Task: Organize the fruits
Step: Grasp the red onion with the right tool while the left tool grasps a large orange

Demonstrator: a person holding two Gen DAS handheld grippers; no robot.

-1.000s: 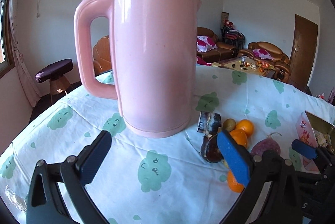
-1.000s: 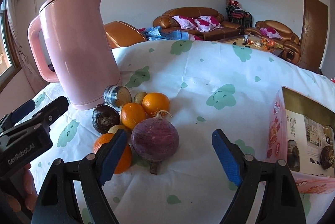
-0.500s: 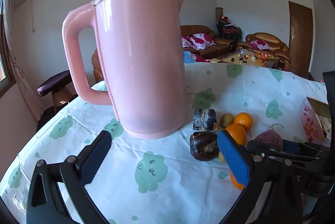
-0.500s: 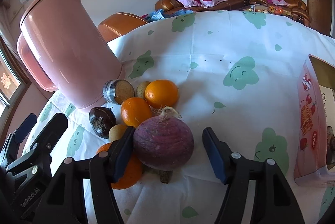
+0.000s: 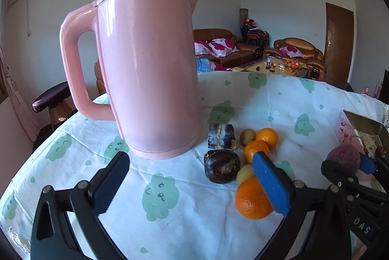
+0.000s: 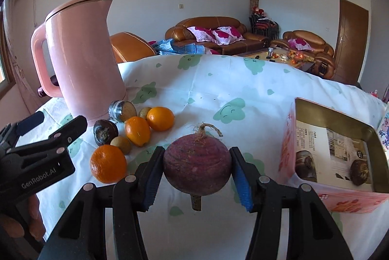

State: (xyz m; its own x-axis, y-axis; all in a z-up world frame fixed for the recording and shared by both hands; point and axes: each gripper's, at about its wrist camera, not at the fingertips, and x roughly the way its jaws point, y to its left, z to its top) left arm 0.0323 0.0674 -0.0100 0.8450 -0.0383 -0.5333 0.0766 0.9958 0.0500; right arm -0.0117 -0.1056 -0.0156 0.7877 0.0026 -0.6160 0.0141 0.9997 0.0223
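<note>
My right gripper (image 6: 195, 177) is shut on a round purple root (image 6: 197, 166) with a stringy tip, held just above the cloth; the same purple root (image 5: 343, 159) shows at the right edge of the left wrist view. To its left lies a cluster: three oranges (image 6: 108, 164), (image 6: 138, 131), (image 6: 160, 118), a dark round fruit (image 6: 105, 132), two small tan fruits (image 6: 120, 144) and a cut foil-wrapped piece (image 6: 122, 111). My left gripper (image 5: 192, 183) hangs open over the cloth in front of the kettle, with the near orange (image 5: 251, 199) behind its right finger.
A tall pink kettle (image 5: 148, 70) stands at the back left of the fruit. An open pink tin box (image 6: 335, 150) with a printed sheet inside sits at the right. The table wears a white cloth (image 6: 218, 94) with green faces. Sofas and a door lie beyond.
My right gripper closed its jaws onto the purple root and raised it off the cloth, away from the cluster toward the tin. The left gripper stayed open, its view shifting slightly.
</note>
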